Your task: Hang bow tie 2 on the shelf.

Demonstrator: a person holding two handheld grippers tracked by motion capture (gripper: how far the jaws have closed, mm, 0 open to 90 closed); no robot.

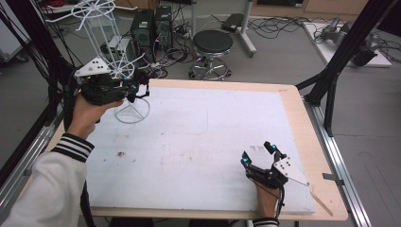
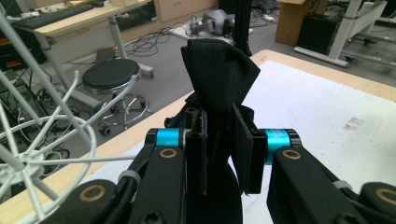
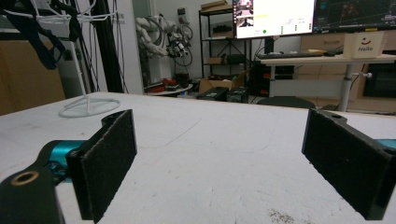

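Left gripper [image 2: 219, 154] jaws clamping soft black cloth [image 2: 219, 74], right gripper [image 1: 259, 154] jaws open, white wire rack [image 1: 106, 56].

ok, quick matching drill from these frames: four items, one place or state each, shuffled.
Items:
1. left gripper
2. right gripper
3. white wire rack
4. black stool

States:
A. on the floor beyond the table
B. jaws wide apart, nothing between them
C. base on the table's far left corner
D. clamped on a black cloth

Pairs: 1-D, 2-B, 3-C, 4-A
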